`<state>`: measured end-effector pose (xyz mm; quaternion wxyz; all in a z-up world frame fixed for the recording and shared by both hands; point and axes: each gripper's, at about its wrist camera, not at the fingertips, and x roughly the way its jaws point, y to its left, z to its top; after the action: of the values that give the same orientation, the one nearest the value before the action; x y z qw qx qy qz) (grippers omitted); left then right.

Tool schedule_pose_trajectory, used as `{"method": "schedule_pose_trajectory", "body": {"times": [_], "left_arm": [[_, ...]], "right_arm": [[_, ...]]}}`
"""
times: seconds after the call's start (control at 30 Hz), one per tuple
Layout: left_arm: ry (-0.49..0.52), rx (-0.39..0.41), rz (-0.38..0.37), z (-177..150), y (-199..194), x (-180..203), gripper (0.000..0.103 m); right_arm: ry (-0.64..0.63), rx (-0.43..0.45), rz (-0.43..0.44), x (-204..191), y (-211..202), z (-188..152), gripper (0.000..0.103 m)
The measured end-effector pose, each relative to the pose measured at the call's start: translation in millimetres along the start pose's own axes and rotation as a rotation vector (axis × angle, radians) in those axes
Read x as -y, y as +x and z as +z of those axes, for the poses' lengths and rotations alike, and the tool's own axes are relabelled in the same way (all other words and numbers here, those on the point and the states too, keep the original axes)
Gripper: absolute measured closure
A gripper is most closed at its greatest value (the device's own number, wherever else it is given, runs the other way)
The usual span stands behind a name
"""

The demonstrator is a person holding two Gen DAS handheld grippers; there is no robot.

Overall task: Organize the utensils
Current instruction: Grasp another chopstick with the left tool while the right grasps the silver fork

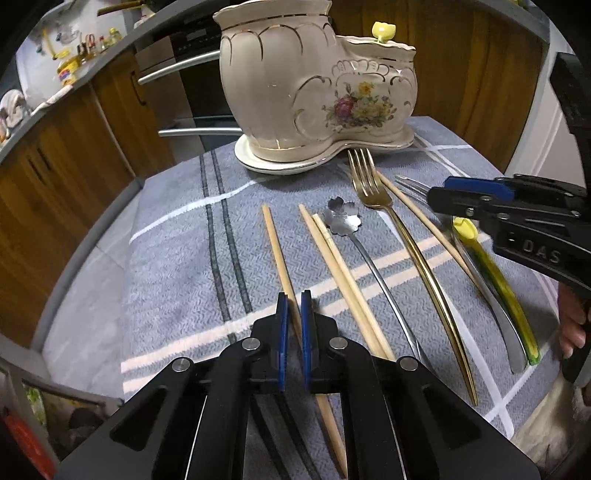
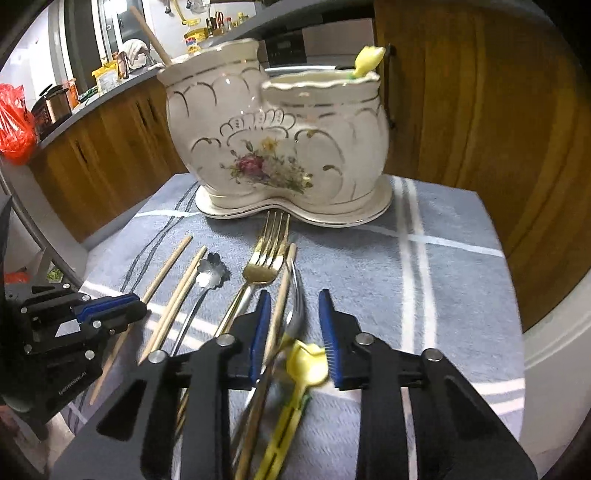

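Observation:
A cream floral two-pot ceramic holder [image 1: 317, 92] [image 2: 277, 147] stands at the back of the grey cloth; a yellow-tipped utensil [image 2: 369, 57] and a wooden stick [image 2: 149, 35] stand in it. Chopsticks, a flower-bowl spoon [image 1: 341, 219], a gold fork [image 1: 369, 184] and a yellow tulip-headed utensil [image 1: 491, 273] [image 2: 306, 363] lie in a row. My left gripper [image 1: 294, 299] has its jaws close around a single chopstick [image 1: 279, 254]. My right gripper [image 2: 293, 306] is open above the tulip utensil, a chopstick and a silver fork [image 2: 297, 299].
The grey striped cloth [image 1: 177, 277] covers a small table. Wooden cabinets [image 2: 480, 129] stand behind and to the right, an oven [image 1: 192, 66] at the back left. A cluttered kitchen counter [image 2: 92, 85] runs along the far left.

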<state>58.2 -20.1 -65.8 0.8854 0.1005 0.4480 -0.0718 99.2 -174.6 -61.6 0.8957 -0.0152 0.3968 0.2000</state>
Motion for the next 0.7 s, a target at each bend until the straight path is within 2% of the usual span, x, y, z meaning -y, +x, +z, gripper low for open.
{"method": "schedule_pose_trajectory", "body": {"times": [0.13,0.3,0.33,0.53,0.7], "left_arm": [[-0.001,0.001,-0.006,4,4,-1,0.095],[0.010,0.004,-0.004,9,8,-1,0.095],[0.009,0.006,-0.006,10,9,-1,0.095],[-0.025,0.034,-0.016,12,10,-10,0.098],[-0.068,0.110,-0.050,8,-6,-20,0.098]], "right_arm": [[0.001,-0.024,-0.004,1,8,4,0.088],[0.044,-0.048,0.056,10,15,7,0.094],[0.052,-0.042,0.056,11,14,7,0.099],[0.082,0.024,0.118,18,-5,7,0.100],[0.090,0.113,0.167,19,-35,6,0.100]]}}
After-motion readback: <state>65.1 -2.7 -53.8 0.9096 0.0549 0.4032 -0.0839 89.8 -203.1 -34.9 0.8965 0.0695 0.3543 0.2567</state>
